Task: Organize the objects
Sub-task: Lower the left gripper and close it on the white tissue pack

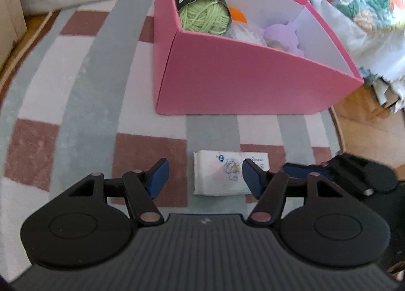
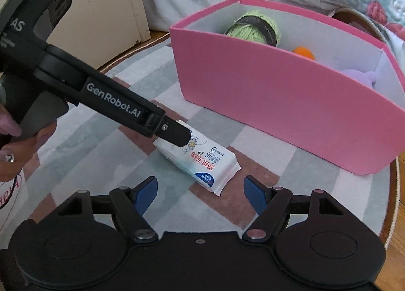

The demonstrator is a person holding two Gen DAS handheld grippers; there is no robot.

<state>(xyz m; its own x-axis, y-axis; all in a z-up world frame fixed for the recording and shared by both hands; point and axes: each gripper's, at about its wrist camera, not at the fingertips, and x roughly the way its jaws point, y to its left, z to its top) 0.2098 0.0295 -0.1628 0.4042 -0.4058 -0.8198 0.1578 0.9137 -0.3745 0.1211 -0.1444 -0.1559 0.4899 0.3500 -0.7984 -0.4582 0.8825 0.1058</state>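
A checked rug [image 1: 76, 93] is spread on the floor. A pink box [image 1: 240, 83] is set on it, with a ball of green yarn [image 1: 202, 10], an orange piece [image 1: 238, 14] and a purple toy [image 1: 281, 35] kept inside. A tissue pack [image 1: 220, 177] is laid flat on the rug in front of the box. The left gripper [image 1: 203, 177] is held over the pack, fingers spread on either side without pressing. The right gripper [image 2: 200, 195] is held released and empty near the pack's end.

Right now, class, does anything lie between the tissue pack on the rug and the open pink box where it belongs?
Nothing visible does. Only bare rug separates the tissue pack from the pink box. The box's near wall stands upright, so the pack must go over it. The left gripper is already at the pack.
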